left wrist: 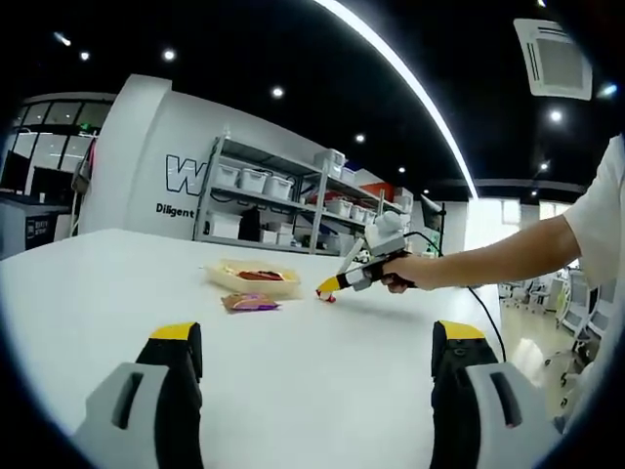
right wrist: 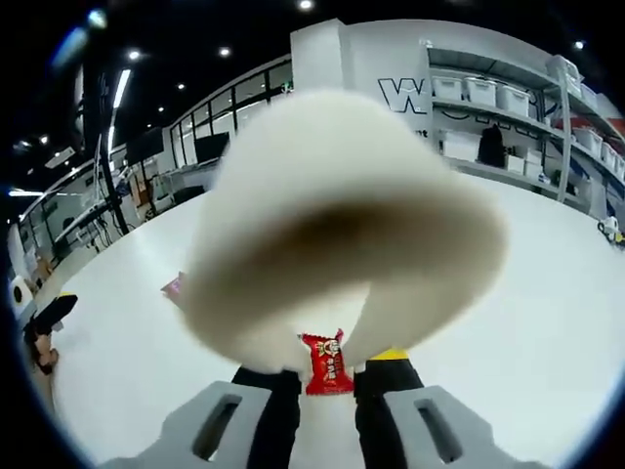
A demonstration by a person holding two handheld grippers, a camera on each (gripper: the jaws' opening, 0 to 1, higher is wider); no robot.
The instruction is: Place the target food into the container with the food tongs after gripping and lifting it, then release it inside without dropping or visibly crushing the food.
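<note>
My left gripper (left wrist: 317,337) stands open low over the white table (left wrist: 117,293), nothing between its jaws. Beyond it lies a shallow cream container (left wrist: 252,281) with reddish food inside, and a purple and orange snack packet (left wrist: 251,303) in front of it. A hand holds my right gripper (left wrist: 329,287) just right of the container, tips down near the table, shut on a small red packet (left wrist: 330,296). In the right gripper view the red packet (right wrist: 327,363) sits pinched between the nearly closed jaws of the right gripper (right wrist: 327,379). A big blurred cream shape (right wrist: 342,215) hides most of what lies ahead.
Shelving with white bins (left wrist: 273,191) stands behind the table. A pink packet edge (right wrist: 174,285) peeks out left of the cream shape. A cable (left wrist: 483,308) trails from the right gripper. A dark part with a yellow tip (right wrist: 47,318) shows at the left edge.
</note>
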